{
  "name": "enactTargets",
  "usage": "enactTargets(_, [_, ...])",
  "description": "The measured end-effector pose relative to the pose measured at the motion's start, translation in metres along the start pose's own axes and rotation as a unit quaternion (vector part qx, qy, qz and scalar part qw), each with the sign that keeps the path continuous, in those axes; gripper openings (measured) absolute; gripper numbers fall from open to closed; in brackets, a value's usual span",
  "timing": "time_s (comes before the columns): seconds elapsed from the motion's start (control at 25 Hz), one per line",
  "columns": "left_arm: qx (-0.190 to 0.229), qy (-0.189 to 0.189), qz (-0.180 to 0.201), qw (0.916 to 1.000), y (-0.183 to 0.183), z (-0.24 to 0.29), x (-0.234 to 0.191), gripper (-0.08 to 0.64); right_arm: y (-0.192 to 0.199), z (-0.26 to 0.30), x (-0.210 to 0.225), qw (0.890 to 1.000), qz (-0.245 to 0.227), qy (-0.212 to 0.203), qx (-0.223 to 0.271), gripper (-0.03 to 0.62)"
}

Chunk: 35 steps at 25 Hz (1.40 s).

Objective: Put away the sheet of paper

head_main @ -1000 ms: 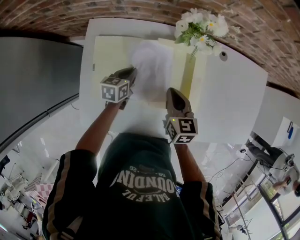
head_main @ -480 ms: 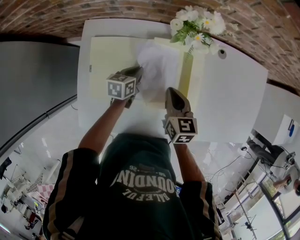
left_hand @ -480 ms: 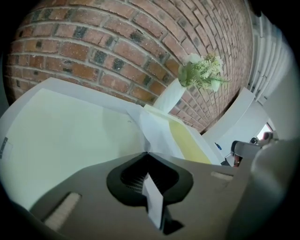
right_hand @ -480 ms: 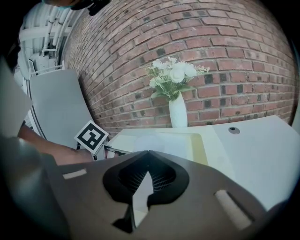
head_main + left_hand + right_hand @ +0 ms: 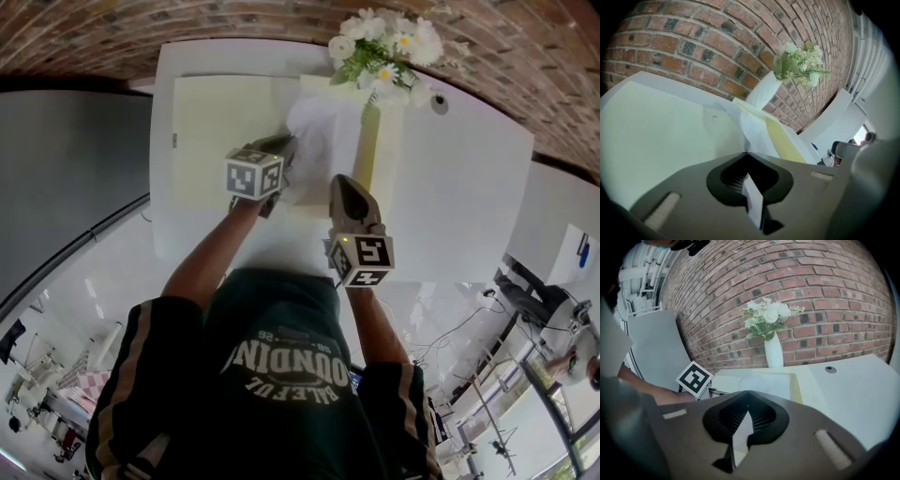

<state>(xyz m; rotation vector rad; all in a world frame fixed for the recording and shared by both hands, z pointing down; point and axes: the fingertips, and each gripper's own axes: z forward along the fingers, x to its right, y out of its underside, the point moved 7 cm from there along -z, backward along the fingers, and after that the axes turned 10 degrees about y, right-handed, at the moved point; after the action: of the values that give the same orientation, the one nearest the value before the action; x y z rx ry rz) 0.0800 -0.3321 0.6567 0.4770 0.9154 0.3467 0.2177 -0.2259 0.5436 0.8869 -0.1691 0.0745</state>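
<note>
At the tips of the left hand-held gripper (image 5: 747, 153) (image 5: 284, 148) sits the near-left edge of the sheet (image 5: 752, 129) (image 5: 323, 131), and the jaws are closed tight on it. The sheet is white, thin and a little see-through. From the pinch point its creases fan outward, and it rises ahead of the jaws in a buckled, tent-like fold instead of lying flat. Its far part leans to the right of this hand-held gripper.

Under and around the sheet lies an open pale-yellow folder (image 5: 216, 131) (image 5: 656, 136). One broad flap spreads to the left of the left hand-held gripper. A stronger yellow strip runs along the folder on the sheet's right side. The folder rests on a white desk (image 5: 459, 187).

Beyond the sheet, at the far edge of the desk, a white vase (image 5: 761, 91) (image 5: 773, 352) of white flowers (image 5: 384, 47) stands against a brick wall (image 5: 825, 296).

The right hand-held gripper (image 5: 342, 180) (image 5: 747, 391) is just right of the left one and nearer the person. Its jaws are together with nothing between them. They point at the near edge of the folder, and the pale sheet (image 5: 761, 380) lies ahead of its tips, apart from them.
</note>
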Motion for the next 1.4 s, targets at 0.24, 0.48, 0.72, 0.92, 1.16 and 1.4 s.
enactTargets(0.24, [-0.001,0.009,-0.002,1.0,0.0,0.014,0.01,0.014,-0.001,0.0,0.003,1.0,0.001,0.003,0.0,0.0])
enactTargets(0.48, [-0.017,0.029,-0.006,0.9994,0.005,0.026,0.015,0.047,0.0,0.001,0.004,1.0,0.005,0.008,0.0,0.0])
enactTargets(0.72, [-0.021,0.048,0.012,0.9985,0.01,0.023,0.019,0.125,0.002,0.0,0.003,1.0,0.007,0.009,0.0,0.0])
enactTargets(0.92, [-0.02,0.036,0.032,0.9986,0.009,0.008,0.016,0.16,0.003,-0.002,-0.002,1.0,0.006,0.005,0.003,0.0])
enactTargets(1.16, [-0.018,0.037,0.073,0.9965,0.009,-0.017,0.022,0.16,-0.003,-0.007,-0.015,1.0,-0.002,0.004,0.017,0.0])
enactTargets(1.4, [-0.005,0.042,0.123,0.9915,0.009,-0.043,0.035,0.117,-0.006,-0.014,-0.029,1.0,-0.014,0.012,0.025,0.0])
